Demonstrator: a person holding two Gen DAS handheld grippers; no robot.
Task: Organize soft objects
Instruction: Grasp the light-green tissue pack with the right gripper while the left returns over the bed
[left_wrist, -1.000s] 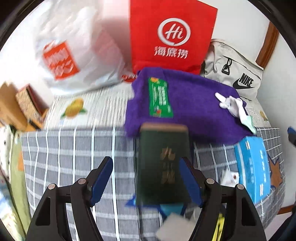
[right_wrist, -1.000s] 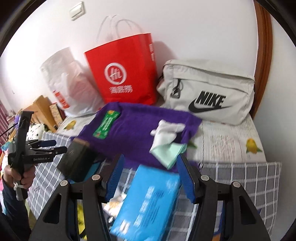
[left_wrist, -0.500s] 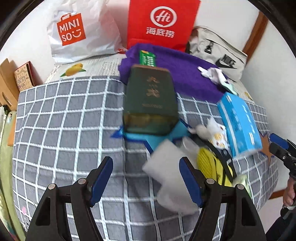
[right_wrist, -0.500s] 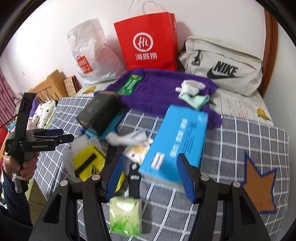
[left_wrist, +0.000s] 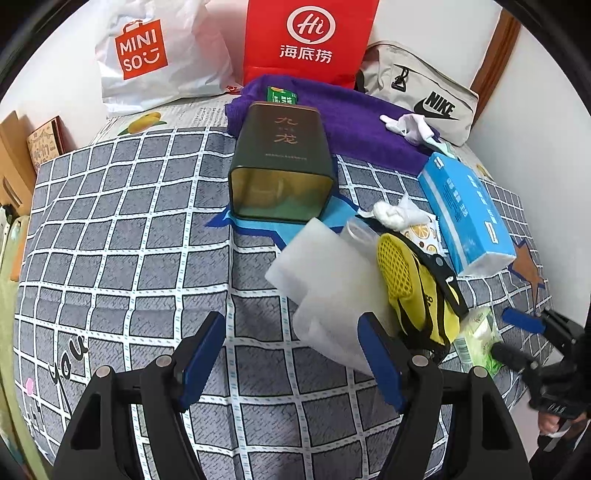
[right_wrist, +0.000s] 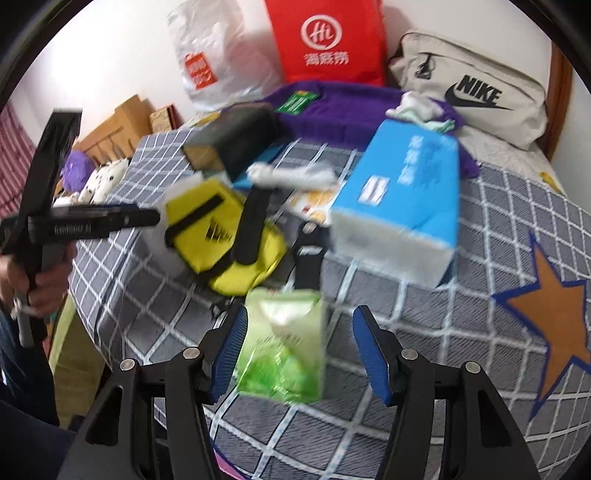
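Now both claws hang over a bed with a grey checked cover (left_wrist: 122, 229). The left claw (left_wrist: 291, 354) stands open and holds nothing; under it is only the cover, and its right finger (left_wrist: 380, 362) overlaps in the picture the edge of a white foam piece (left_wrist: 325, 280), but I cannot tell if it touches. The right claw (right_wrist: 299, 350) is also open, with a green tissue pack (right_wrist: 284, 343) lying between its fingers on the cover; the picture is blurred, so whether a pad touches the pack I cannot tell.

Just beside the foam piece lies a yellow pouch (left_wrist: 413, 291) with black straps, and behind it a blue tissue box (left_wrist: 465, 214). A dark green tin (left_wrist: 282, 166) lies on its side near the middle of the bed. Further back, a purple towel (left_wrist: 354, 125) is spread, with a small white cloth (left_wrist: 410, 125) on it. Against the wall stand a red paper bag (left_wrist: 310, 40), a white plastic bag (left_wrist: 159, 55) and a beige bag (left_wrist: 421, 92).
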